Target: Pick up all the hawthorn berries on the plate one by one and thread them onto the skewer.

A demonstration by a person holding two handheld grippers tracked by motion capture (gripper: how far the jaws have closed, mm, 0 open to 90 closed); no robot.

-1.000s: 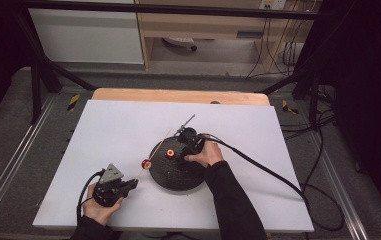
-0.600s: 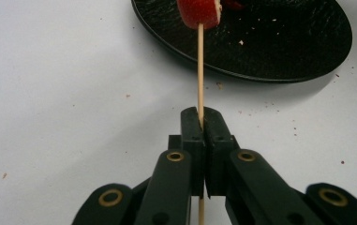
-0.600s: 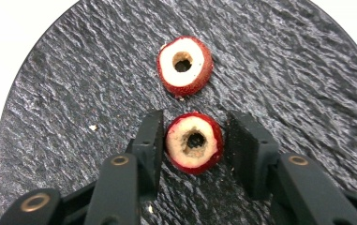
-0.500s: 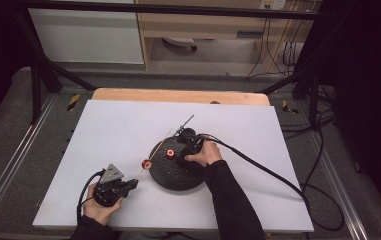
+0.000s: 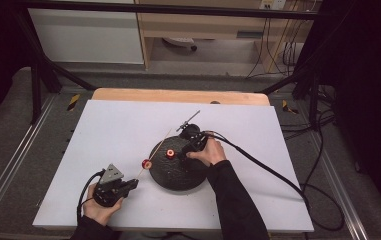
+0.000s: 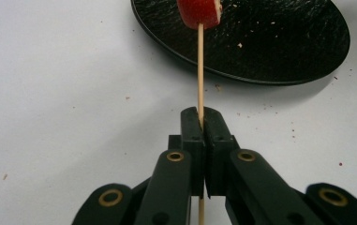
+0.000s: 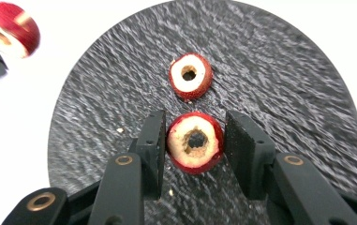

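My left gripper [image 5: 133, 184] [image 6: 200, 117] is shut on the lower end of a thin wooden skewer [image 6: 200, 70] [image 5: 159, 146], which points up and right over the black plate [image 5: 178, 179] [image 6: 279, 42]. One red fruit slice [image 5: 147, 163] [image 6: 198, 11] [image 7: 8, 29] is threaded on the skewer. My right gripper [image 5: 180, 151] [image 7: 195, 121] reaches down onto the plate [image 7: 284, 79]. Its jaws have just been closing, and a cored red fruit ring [image 7: 195, 143] sits between the pads with both against its sides. A second ring [image 7: 190, 76] lies just beyond it.
The white table top [image 5: 103, 130] has a wooden strip [image 5: 178, 95] along its far edge. A thin metal tool [image 5: 188, 121] lies behind the plate. The right gripper's cable [image 5: 263, 167] trails off to the right. Crumbs speckle the plate and the table.
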